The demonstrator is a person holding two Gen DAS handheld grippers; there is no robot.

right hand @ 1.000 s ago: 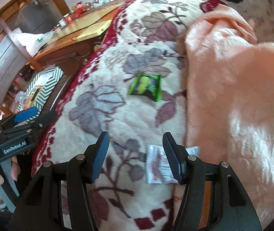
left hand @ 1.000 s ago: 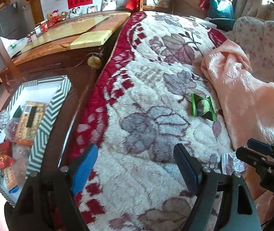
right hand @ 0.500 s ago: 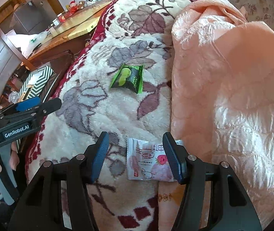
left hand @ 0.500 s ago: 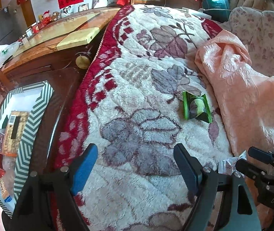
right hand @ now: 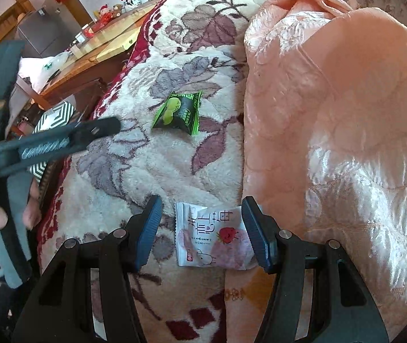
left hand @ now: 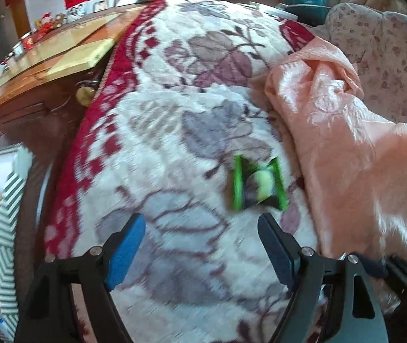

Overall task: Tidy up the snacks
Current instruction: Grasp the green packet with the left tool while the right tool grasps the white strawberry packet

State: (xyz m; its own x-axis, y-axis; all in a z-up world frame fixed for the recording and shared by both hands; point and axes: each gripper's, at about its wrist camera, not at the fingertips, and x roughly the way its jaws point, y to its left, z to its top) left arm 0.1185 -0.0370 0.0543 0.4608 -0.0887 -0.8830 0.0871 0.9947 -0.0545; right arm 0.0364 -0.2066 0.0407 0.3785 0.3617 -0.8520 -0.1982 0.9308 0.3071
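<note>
Left gripper [left hand: 200,230] has closed in on the green snack packet [left hand: 257,184]; jaws apart, empty. Right gripper [right hand: 202,214], also parted, straddles the white strawberry packet [right hand: 212,237] without touching. Two packets on the floral blanket [right hand: 146,171].

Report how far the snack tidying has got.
Done: some packets already lie in the striped box. In hand: nothing gripped; the right gripper straddles the white strawberry packet, jaws open. Left: that packet and the green packet on the blanket.

Floral fleece blanket [left hand: 174,131], pink quilt [right hand: 332,100] alongside, wooden table [left hand: 46,65].
</note>
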